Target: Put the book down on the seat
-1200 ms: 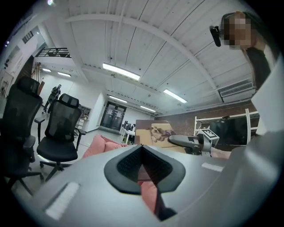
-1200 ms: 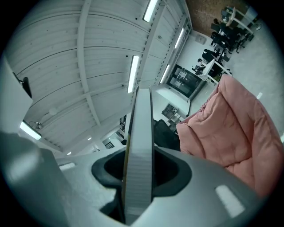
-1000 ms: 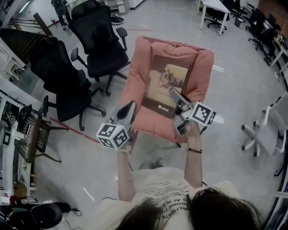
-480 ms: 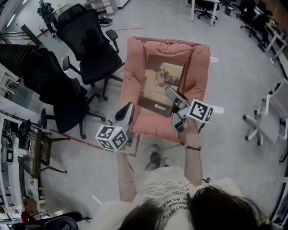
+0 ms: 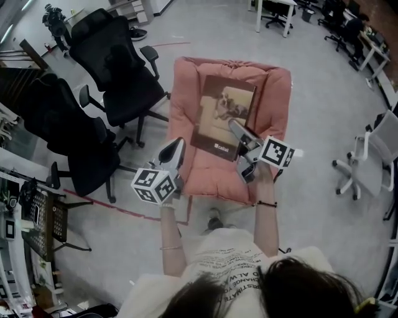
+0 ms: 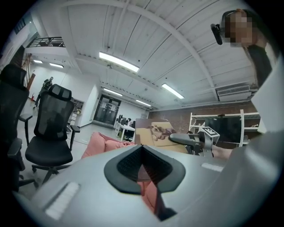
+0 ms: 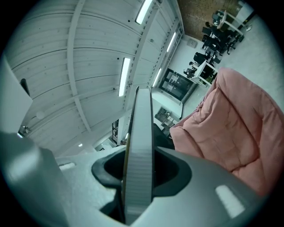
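Book (image 5: pixel 224 118): thin, brown cover, picture of a dog lying on a tan sofa, small white mark near the lower corner. Held tilted over the pink seat (image 5: pixel 277 93), clamped near its lower right corner by the right gripper (image 5: pixel 235 127); in the right gripper view, pale page edge gripped tight between both jaws. Cannot tell whether the far edge touches the cushion. Left gripper (image 5: pixel 179 144): jaws pressed together on nothing, just off the seat's front left corner, apart from the book.

Counted: one book, one seat, two grippers, two black office chairs (image 5: pixel 118 68) close at the seat's left, one white chair (image 5: pixel 373 164) well apart at the right. Further dark chairs at white desks (image 5: pixel 273 7) along the far side, too small to count.

Seat padded all over, puffed rim on three sides. Underneath, pale grey glossy floor (image 5: pixel 323 112) with a red line (image 5: pixel 124 210) at the left. Overhead, white ribbed ceiling (image 6: pixel 177 53) with strip lights (image 6: pixel 117 62); brick wall (image 7: pixel 197 15) at the far end.
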`<state>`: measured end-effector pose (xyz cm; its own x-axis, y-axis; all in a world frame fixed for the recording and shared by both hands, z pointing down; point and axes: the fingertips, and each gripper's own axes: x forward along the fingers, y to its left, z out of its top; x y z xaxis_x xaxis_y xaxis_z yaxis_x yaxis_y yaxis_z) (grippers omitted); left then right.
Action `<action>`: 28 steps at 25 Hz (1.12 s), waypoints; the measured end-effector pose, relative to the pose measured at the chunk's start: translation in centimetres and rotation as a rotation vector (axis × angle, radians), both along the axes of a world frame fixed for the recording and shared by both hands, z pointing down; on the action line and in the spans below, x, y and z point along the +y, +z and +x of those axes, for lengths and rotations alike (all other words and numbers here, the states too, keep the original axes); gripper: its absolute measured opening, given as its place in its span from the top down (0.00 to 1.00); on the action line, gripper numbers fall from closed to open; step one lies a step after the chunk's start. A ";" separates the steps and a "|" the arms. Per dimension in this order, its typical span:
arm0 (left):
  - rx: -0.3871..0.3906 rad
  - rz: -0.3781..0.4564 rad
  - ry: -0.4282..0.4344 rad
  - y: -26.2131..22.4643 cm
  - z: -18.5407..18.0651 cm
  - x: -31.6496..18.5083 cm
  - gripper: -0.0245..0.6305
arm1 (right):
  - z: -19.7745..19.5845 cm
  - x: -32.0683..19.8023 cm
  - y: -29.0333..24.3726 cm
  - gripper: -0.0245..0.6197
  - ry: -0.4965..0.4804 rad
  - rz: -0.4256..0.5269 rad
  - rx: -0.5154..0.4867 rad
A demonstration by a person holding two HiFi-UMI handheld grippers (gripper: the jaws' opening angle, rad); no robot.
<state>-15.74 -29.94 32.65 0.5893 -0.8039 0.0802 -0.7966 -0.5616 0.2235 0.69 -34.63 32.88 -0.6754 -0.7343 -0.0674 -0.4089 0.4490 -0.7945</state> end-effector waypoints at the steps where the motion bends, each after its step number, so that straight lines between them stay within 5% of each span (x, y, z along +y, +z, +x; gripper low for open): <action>1: 0.002 -0.001 0.007 0.0 -0.1 -0.4 0.97 | -0.2 -0.3 0.0 0.73 0.003 -0.001 0.005; 13: 0.045 -0.038 0.029 2.2 -0.7 -3.4 0.97 | -1.7 -2.3 3.1 0.73 0.010 -0.081 0.052; 28: 0.067 -0.170 -0.025 8.1 -0.1 -8.6 0.97 | -3.9 -9.5 11.4 0.73 -0.163 -0.213 0.106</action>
<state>-15.88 -38.53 40.76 0.5779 -0.7966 0.1771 -0.7900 -0.4916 0.3664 -3.23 -44.12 44.33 -0.7805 -0.6059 0.1540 -0.4309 0.3431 -0.8346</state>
